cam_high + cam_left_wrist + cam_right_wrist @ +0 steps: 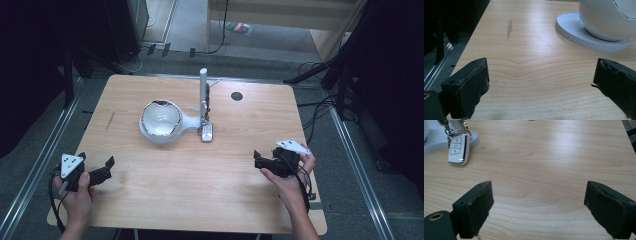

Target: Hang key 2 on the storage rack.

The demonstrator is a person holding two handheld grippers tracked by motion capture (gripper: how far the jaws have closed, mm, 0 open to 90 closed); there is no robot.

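Note:
A white dome-shaped device with a glossy top sits on a round white base at the middle of the wooden table. Beside it stands a slim white post, and a silver car key fob lies at its foot; the fob has keyring metal at its top. My left gripper rests near the table's front left, open, with bare wood between its jaws. My right gripper is at the front right, open and holding nothing, with the fob well ahead to its left.
A small black round disc lies on the table toward the back right. Metal floor rails run along both sides of the table, and dark stands and cables crowd the far edge.

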